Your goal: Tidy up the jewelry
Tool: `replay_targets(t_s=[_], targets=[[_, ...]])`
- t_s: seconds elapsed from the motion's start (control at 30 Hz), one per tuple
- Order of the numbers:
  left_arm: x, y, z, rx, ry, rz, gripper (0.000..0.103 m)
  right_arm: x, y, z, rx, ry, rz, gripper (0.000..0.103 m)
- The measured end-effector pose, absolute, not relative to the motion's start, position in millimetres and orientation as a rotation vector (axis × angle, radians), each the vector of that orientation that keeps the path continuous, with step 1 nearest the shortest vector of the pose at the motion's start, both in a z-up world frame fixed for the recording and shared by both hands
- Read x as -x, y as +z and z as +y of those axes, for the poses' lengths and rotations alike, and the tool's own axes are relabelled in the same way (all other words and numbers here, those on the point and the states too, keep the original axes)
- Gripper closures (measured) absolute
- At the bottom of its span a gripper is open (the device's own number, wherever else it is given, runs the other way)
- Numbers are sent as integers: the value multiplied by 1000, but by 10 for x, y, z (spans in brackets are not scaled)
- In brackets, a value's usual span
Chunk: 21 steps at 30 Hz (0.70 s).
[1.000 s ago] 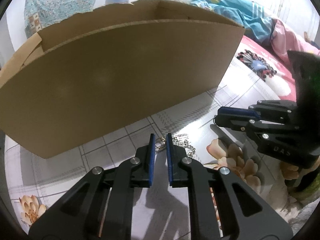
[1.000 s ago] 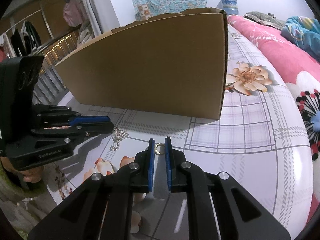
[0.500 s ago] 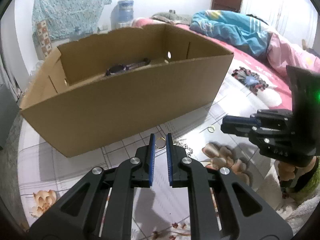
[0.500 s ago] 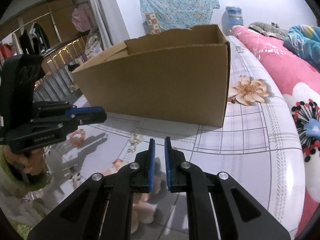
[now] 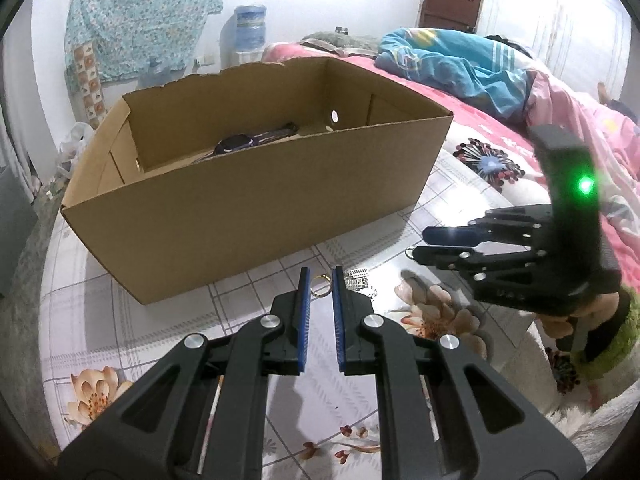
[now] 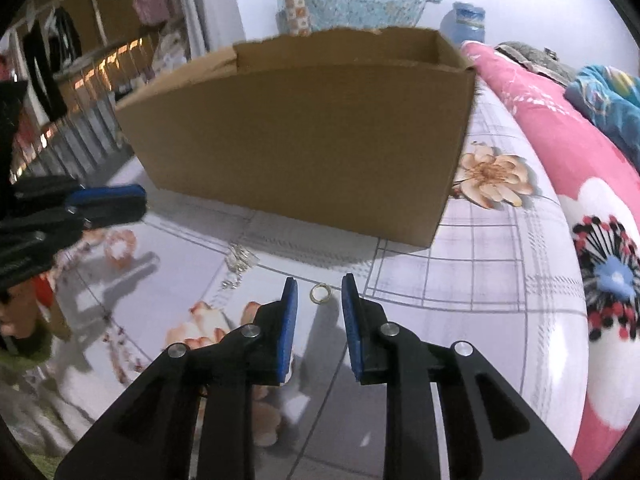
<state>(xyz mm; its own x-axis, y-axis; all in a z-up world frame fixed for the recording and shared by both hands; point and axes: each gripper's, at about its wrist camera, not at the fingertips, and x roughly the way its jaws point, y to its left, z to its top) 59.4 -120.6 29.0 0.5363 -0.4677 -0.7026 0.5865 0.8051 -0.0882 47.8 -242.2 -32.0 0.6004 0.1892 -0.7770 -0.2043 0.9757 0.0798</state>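
Note:
A brown cardboard box point(image 5: 256, 200) stands on the flowered sheet; a dark watch point(image 5: 240, 144) lies inside it. A gold ring point(image 5: 321, 285) lies on the sheet just past my left gripper point(image 5: 319, 276), whose jaws stand narrowly apart and empty. A silver chain point(image 5: 358, 282) lies to its right. In the right wrist view a gold ring point(image 6: 321, 293) lies between the tips of my right gripper point(image 6: 319, 286), which is open above it. The silver chain point(image 6: 239, 260) lies to the left, the box point(image 6: 304, 144) behind.
A pink bracelet point(image 6: 119, 245) lies left of the chain, near my left gripper's fingers point(image 6: 104, 204). Pink and blue bedding point(image 5: 520, 92) is piled at the right. A water jug point(image 5: 250, 26) stands by the far wall.
Both grippers rose and pulled back from the sheet, so the box interior came into view. The right gripper opened wider and now sits over the gold ring.

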Motion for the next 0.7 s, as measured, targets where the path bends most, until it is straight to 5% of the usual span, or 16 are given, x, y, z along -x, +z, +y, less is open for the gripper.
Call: replay_targets(t_s=[0.17,0.7], targets=[[-592,268,-1164,-154,-631,786,93,-489,-318,-2390,47,236,912,93],[-440,788,-892,-122,-694,631,93,-65,502,-2541,-99,223,762,93]])
